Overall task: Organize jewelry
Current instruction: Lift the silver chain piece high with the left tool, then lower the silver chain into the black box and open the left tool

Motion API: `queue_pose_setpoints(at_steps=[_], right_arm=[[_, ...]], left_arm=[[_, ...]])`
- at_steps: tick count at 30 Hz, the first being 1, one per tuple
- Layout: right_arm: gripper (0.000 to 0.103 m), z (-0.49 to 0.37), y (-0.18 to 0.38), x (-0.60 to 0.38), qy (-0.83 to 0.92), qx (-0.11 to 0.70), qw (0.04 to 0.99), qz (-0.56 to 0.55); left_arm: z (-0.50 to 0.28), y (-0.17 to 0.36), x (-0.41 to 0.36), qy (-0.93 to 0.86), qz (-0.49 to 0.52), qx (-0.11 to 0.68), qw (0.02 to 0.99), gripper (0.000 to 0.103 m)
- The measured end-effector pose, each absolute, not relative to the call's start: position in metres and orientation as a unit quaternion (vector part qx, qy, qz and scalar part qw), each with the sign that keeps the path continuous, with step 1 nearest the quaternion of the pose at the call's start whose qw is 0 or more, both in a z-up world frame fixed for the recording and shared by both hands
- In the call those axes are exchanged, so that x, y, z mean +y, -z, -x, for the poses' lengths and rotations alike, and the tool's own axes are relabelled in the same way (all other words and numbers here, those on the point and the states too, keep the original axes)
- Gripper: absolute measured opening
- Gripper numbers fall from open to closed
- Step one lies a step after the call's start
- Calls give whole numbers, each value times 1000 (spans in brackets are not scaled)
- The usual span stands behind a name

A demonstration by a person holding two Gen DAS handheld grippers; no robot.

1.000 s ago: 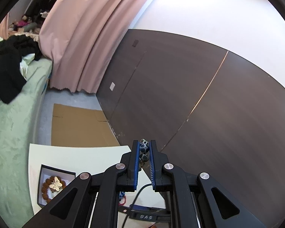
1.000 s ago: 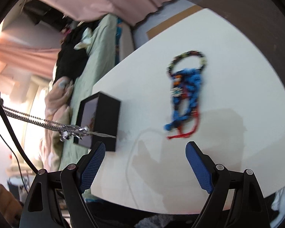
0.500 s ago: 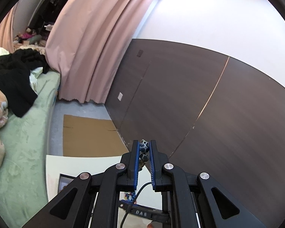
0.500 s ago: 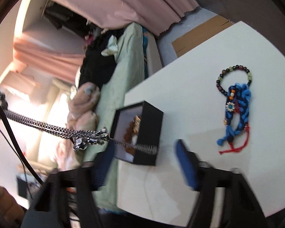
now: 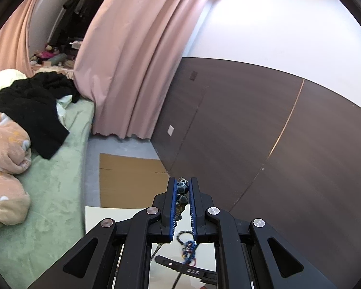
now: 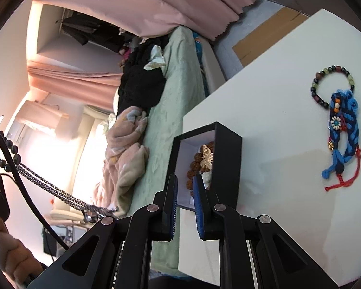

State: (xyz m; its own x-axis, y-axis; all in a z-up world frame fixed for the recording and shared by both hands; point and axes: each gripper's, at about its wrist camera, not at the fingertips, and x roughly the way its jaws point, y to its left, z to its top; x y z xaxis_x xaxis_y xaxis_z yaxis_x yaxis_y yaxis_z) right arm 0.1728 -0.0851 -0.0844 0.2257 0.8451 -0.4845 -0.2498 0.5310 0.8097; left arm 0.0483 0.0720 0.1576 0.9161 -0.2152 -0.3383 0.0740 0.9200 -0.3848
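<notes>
Left gripper (image 5: 182, 187): fingers (image 5: 172, 204) clamped on the dark patterned beads (image 5: 183, 199) of the necklace, raised well above the surface (image 6: 276, 192). In the right wrist view, the metal chain (image 6: 48, 186) of the same necklace hanging slantwise in the air, with a small silver pendant (image 6: 97, 213) low on it, well to the side of the black box (image 6: 228, 163). Right gripper (image 6: 184, 202): fingers drawn almost together, only a thin gap, nothing visible between them; pointed at the open side of the box.

Probably the step in hand: to bring the necklace into the box, beside the brown bracelet (image 6: 199, 166) with the gold ornament already inside.

To do it well:
- Keep the left grip firm on the beads; round beads slip easily.
- Move slowly, so that the chain does not swing and catch on the rim of the box.
- Let the pendant end go in first, then lower the rest in a loose pile.
- Use the right fingers to steady or guide the chain, not to pull it.
- Release only when the beads rest inside.

Blue cord bracelet (image 6: 344, 130) and round bead bracelet (image 6: 325, 84): lying on the surface, touching each other, well apart from the box, not yet sorted.
</notes>
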Motion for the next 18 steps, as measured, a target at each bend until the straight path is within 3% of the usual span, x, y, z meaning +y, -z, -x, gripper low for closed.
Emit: queue_pose_setpoints(at_steps=[4,5,8,13,18], right_arm=[[18,-175,86,-97,-361,497,729,-302],[21,-176,86,-99,-355,498,731,-302],[48,-177,88,-109,-337,502,736,-304],[51,-179,86,-129,-321,504,741,-307],[67,-181,82,-159,-278,498,768,-290]], left_arm=[[-51,-160,76,70,182,188,963,10],[-53,-159,76,68,182,187,963,10],[-58,-154,78,63,182,189,963,10],[-78,-125,82,46,203,217,954,10],[-98,-85,87,31,246,256,934,12]])
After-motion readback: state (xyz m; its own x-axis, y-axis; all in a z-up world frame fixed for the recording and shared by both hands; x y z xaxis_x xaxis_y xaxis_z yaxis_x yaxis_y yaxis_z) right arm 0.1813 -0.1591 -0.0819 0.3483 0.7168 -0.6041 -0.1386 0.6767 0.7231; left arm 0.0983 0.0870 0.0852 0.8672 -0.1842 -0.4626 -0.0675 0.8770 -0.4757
